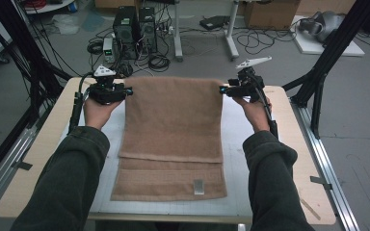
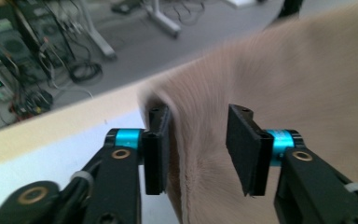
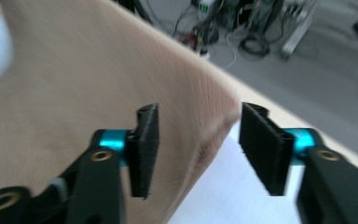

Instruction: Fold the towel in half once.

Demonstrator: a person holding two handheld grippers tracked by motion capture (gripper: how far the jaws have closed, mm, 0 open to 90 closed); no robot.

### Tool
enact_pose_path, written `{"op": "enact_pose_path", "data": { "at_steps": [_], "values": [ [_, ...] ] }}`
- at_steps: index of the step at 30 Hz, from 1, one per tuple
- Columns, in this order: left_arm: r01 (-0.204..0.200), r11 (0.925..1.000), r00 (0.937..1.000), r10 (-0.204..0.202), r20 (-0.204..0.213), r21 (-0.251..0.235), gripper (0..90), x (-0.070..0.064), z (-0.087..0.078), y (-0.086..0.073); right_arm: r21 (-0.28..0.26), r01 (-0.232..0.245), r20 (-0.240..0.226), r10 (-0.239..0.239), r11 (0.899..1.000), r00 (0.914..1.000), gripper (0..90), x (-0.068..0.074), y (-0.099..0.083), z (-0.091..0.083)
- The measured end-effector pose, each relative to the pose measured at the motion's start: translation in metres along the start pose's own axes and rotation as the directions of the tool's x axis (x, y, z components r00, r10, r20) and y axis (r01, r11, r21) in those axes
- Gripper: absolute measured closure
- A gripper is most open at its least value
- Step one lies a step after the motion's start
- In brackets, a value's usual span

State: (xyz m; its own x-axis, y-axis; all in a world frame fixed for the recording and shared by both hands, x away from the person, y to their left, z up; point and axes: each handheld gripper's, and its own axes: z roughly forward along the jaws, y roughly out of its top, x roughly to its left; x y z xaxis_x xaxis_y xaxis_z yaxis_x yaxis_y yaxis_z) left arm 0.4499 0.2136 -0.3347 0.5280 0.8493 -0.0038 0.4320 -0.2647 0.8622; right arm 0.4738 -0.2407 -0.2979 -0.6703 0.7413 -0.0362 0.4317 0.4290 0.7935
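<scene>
1. Tan towel [image 1: 173, 134] lies folded on the white mat [image 1: 236, 159] mid-table, folded edge at the far side, label patch [image 1: 199, 186] near the front hem.
2. Left gripper [image 1: 128, 91] at far-left corner: jaws wide, towel edge between them, unclamped.
3. Right gripper [image 1: 222, 89] at far-right corner: jaws wide, straddling the corner.
4. Computer towers [image 1: 135, 29] and cables on the floor beyond.

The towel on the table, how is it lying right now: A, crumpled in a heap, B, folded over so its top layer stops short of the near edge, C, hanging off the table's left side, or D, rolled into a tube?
B: the towel lies flat, and its upper layer ends short of the near hem, leaving a strip with a small label.
</scene>
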Motion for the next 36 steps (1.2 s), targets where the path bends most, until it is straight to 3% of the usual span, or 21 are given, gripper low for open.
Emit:
{"op": "enact_pose_path", "data": {
  "at_steps": [2,5,9,12,15,19,23,26,27,28,30,33,36],
  "values": [
    [0.000,1.0000,1.0000,0.000,0.009,0.010,54.1,0.001,-0.003,-0.011,0.048,0.031,-0.007,-0.031,0.998,0.9995,42.3,0.007,-0.011,0.004],
    [0.006,0.9997,0.9992,-0.007,0.040,0.024,51.0,0.000,-0.011,-0.033,0.078,0.022,-0.047,-0.019,0.997,0.9987,39.3,0.017,-0.030,0.006],
    [0.000,0.9995,0.9983,-0.002,0.058,0.033,46.6,-0.008,-0.022,-0.058,0.091,0.033,-0.079,-0.026,0.995,0.9965,37.9,0.039,-0.055,0.003],
    [-0.018,0.9976,0.9949,0.011,0.100,0.067,44.7,-0.019,-0.030,-0.074,0.092,0.048,-0.118,-0.037,0.995,0.9923,38.5,0.057,-0.075,0.000],
    [-0.057,0.9957,0.9906,0.048,0.128,0.073,44.7,-0.034,-0.040,-0.090,0.092,0.087,-0.152,-0.073,0.992,0.9857,39.7,0.074,-0.094,-0.004],
    [-0.095,0.9917,0.9854,0.082,0.149,0.087,44.9,-0.049,-0.047,-0.108,0.073,0.090,-0.196,-0.075,0.993,0.9777,43.2,0.092,-0.117,-0.008],
    [-0.123,0.9860,0.9739,0.098,0.205,0.113,53.8,-0.056,-0.048,-0.126,0.073,0.123,-0.243,-0.101,0.990,0.9647,48.6,0.105,-0.135,-0.007],
    [-0.130,0.9816,0.9699,0.097,0.224,0.140,56.4,-0.058,-0.047,-0.142,0.092,0.142,-0.266,-0.113,0.985,0.9573,50.4,0.110,-0.145,-0.002],
    [-0.138,0.9778,0.9706,0.101,0.218,0.158,56.1,-0.059,-0.045,-0.146,0.096,0.130,-0.277,-0.099,0.987,0.9557,51.1,0.110,-0.148,0.000],
    [-0.134,0.9786,0.9706,0.098,0.220,0.156,55.7,-0.058,-0.044,-0.150,0.098,0.130,-0.287,-0.097,0.987,0.9529,52.2,0.110,-0.151,0.002],
    [-0.110,0.9859,0.9738,0.081,0.212,0.127,57.6,-0.058,-0.043,-0.154,0.119,0.138,-0.284,-0.100,0.983,0.9536,54.2,0.110,-0.154,0.006],
    [-0.134,0.9843,0.9753,0.110,0.192,0.115,65.1,-0.059,-0.042,-0.155,0.155,0.140,-0.287,-0.091,0.978,0.9536,59.4,0.109,-0.159,0.013],
    [-0.149,0.9821,0.9750,0.127,0.182,0.115,70.9,-0.059,-0.041,-0.155,0.144,0.135,-0.278,-0.091,0.980,0.9563,65.1,0.109,-0.161,0.013]
  ]
}}
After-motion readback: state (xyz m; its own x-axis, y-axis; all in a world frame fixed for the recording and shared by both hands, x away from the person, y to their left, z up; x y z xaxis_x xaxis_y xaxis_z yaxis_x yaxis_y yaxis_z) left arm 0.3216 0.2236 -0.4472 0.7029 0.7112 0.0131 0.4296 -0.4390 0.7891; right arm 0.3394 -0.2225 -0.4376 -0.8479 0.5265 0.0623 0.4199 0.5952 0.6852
